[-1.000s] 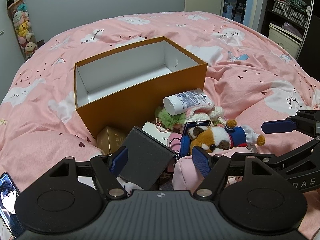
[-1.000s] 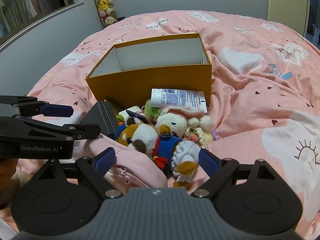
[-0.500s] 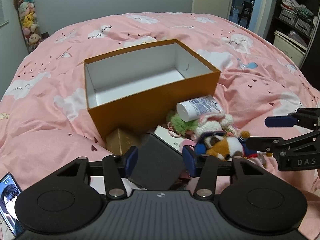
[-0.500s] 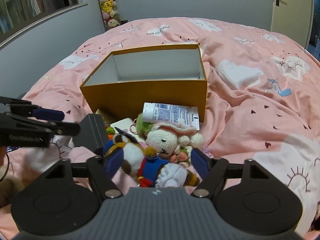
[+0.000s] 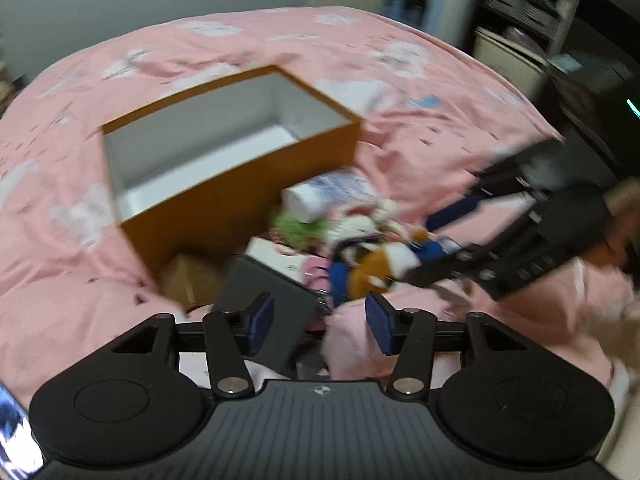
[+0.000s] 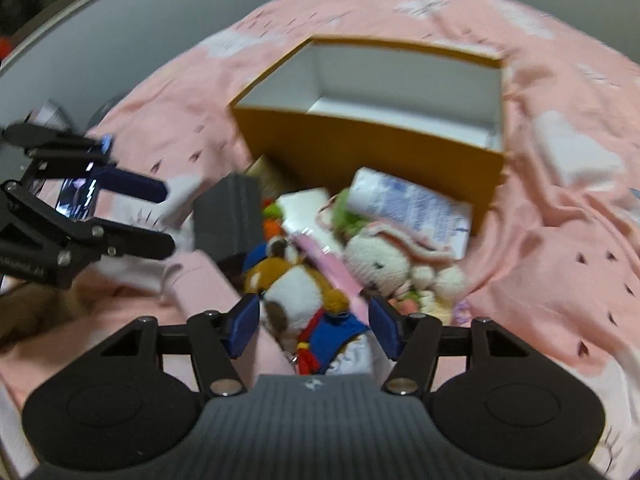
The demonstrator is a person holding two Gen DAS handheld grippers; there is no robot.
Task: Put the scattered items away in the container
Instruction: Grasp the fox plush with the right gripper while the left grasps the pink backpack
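Note:
An open orange box [image 5: 240,204] [image 6: 360,152] with a white inside stands on the pink bed. In front of it lies a pile: a white tube [image 5: 320,196] [image 6: 404,204], a brown-and-white plush in blue [image 5: 376,264] [image 6: 300,292], a white crochet bunny [image 6: 376,260], a green fluffy toy [image 5: 296,228] and a dark grey box [image 5: 264,300] [image 6: 230,216]. My left gripper [image 5: 318,326] is open, just above the grey box. My right gripper [image 6: 314,328] is open, its fingers either side of the plush in blue. Both views are blurred.
A small gold box [image 5: 188,280] and a white flat box [image 6: 308,208] lie by the orange box's front. A pink pouch [image 5: 360,336] lies near me. A phone [image 5: 16,432] lies at the far left. Shelves and a dresser [image 5: 516,56] stand right of the bed.
Both grippers have shifted forward and turned, blurring the views. The right gripper has closed in on the plush in blue, which now sits between its fingers. The left jaws have widened.

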